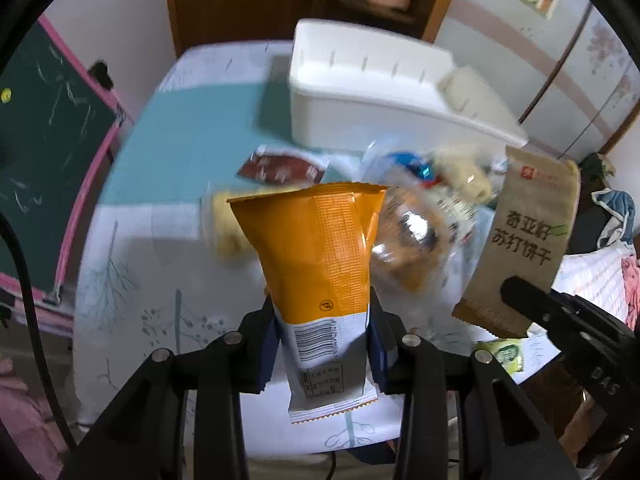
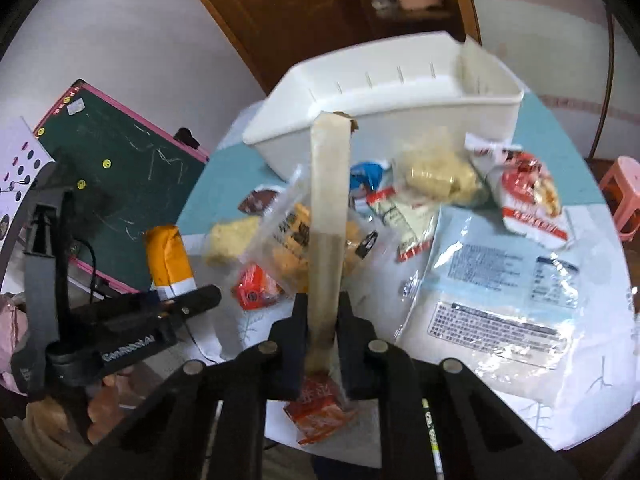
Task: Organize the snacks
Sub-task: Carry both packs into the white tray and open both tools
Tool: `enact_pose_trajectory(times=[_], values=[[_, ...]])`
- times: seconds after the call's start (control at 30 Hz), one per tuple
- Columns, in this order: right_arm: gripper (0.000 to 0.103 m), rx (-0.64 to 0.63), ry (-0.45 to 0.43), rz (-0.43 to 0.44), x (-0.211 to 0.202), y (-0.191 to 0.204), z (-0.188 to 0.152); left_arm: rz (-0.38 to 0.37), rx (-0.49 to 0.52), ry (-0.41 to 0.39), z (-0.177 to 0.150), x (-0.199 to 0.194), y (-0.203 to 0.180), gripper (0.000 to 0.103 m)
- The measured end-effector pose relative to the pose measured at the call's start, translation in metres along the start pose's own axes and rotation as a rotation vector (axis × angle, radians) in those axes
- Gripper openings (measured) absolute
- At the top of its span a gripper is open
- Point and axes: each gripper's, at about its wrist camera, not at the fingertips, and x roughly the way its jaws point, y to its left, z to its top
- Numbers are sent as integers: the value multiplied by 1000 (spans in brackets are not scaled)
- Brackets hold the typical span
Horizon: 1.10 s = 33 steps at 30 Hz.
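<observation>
My left gripper (image 1: 324,344) is shut on an orange and white snack packet (image 1: 316,260), held upright above the table; it also shows in the right wrist view (image 2: 168,260). My right gripper (image 2: 323,320) is shut on a tan cracker packet (image 2: 329,208), seen edge-on; the left wrist view shows its face with Chinese print (image 1: 528,236). A white plastic bin (image 1: 360,92) stands at the back of the table and also shows in the right wrist view (image 2: 384,92). Several loose snack packets (image 2: 436,176) lie between the grippers and the bin.
A large clear bag with blue print (image 2: 504,280) lies at the right. A small red packet (image 2: 320,408) lies under my right gripper and an orange one (image 2: 256,288) nearby. A green chalkboard (image 1: 44,140) leans left of the table. A pink stool (image 2: 624,188) stands far right.
</observation>
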Motion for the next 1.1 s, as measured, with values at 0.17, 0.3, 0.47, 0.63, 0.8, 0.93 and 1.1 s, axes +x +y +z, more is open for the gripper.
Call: enact_pose_trajectory(times=[0.17, 0.3, 0.47, 0.63, 0.8, 0.93, 1.1], values=[[13, -10, -59, -4, -23, 3, 3, 2, 44, -82, 2, -30, -14, 36], [13, -19, -106, -14, -46, 0, 2, -5, 64, -126, 6, -50, -23, 36], [13, -33, -143, -1, -67, 6, 3, 34, 86, -210, 10, -63, -30, 36], [13, -76, -187, -10, -81, 15, 2, 40, 106, -269, 13, -73, -33, 37], [13, -78, -182, -7, -78, 14, 3, 12, 116, -238, 17, -68, -36, 37], [13, -71, -170, -4, -74, 11, 4, 0, 116, -166, 22, -54, -35, 37], [13, -94, -169, -24, -70, 8, 17, 32, 154, -142, 33, -43, -40, 37]])
